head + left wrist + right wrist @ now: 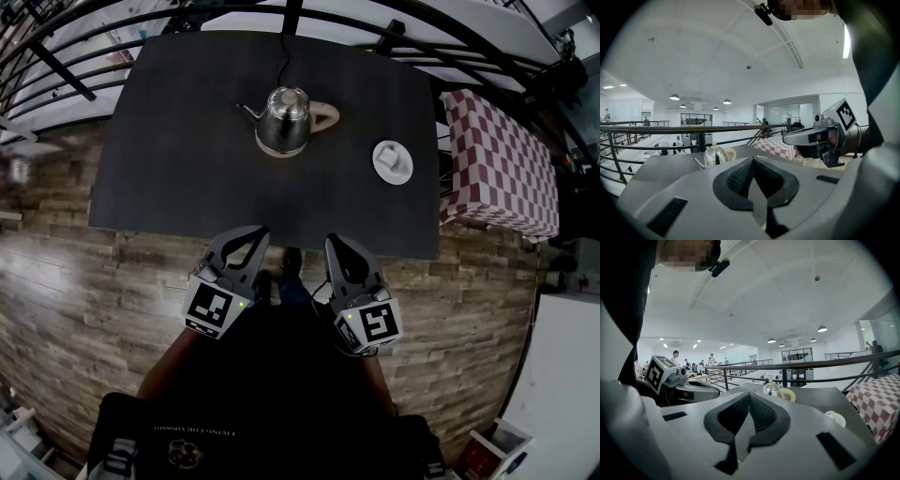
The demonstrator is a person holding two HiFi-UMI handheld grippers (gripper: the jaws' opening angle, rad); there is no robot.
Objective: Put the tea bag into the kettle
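1. Left tongs (251, 236) and right tongs (336, 244) are both pressed closed, gripping nothing, at the tabletop's (169, 169) near edge
2. Kettle (284, 120) stands mid-tabletop, lid on
3. Tea bag (395, 161) lies on a white saucer (377, 152) right of the kettle, well apart from both tongs
4. Lettering (192, 433) on the person's dark top is too small to read

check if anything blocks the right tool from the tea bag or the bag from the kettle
Only bare table lies between the right tool and the tea bag on its saucer. Nothing stands between it and the kettle, but the lid is on, closing its mouth.
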